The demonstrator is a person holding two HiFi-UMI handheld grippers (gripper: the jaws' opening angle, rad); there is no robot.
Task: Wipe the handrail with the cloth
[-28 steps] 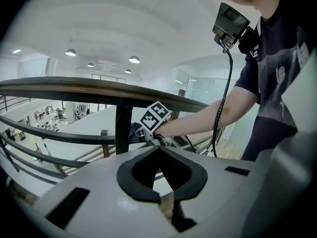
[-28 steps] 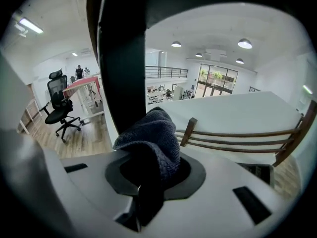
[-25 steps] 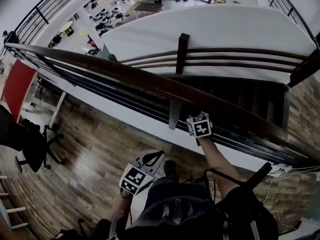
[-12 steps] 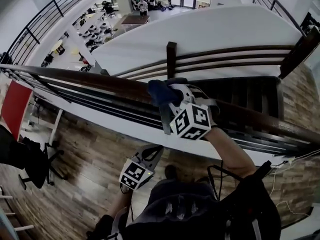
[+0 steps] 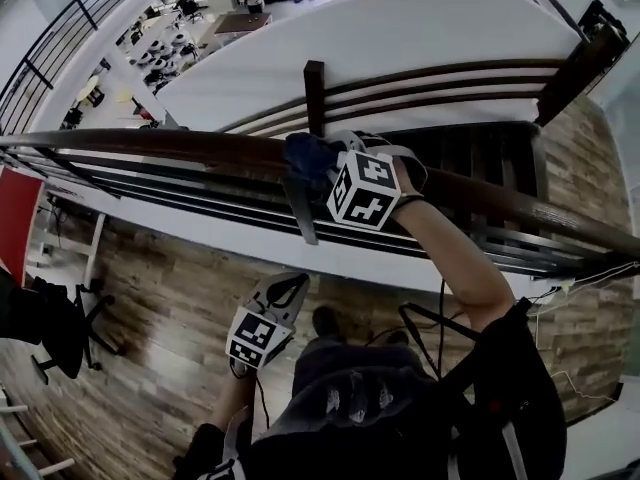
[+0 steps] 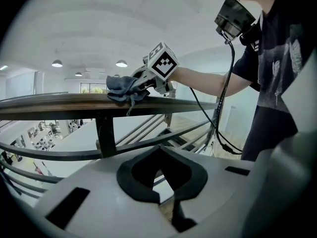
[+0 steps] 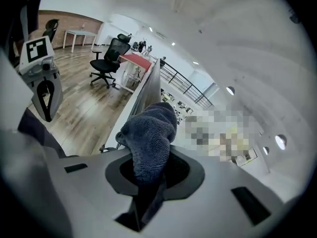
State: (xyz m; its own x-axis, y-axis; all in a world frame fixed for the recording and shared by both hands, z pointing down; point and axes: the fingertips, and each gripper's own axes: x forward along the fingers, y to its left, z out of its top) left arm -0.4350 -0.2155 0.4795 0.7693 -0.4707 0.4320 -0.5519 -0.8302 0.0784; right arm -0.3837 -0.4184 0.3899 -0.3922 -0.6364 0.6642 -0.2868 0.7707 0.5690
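Gripping the cloth (image 5: 303,155) hard in the right gripper (image 5: 325,168), jaws pinched on a fold with the bunched bulk poking out in front. Pressing that bunch down on the top edge of the handrail (image 5: 150,145), directly above the upright post (image 5: 301,211). Reading the rail's long axis as left to right across the head view, so probably wiping along it, not across. Plenty of bare rail to either side of the cloth. Hanging low with the left gripper (image 5: 283,298), jaws closed on nothing, well below the rail and clearly the farther tool. Leaving the work to the right.
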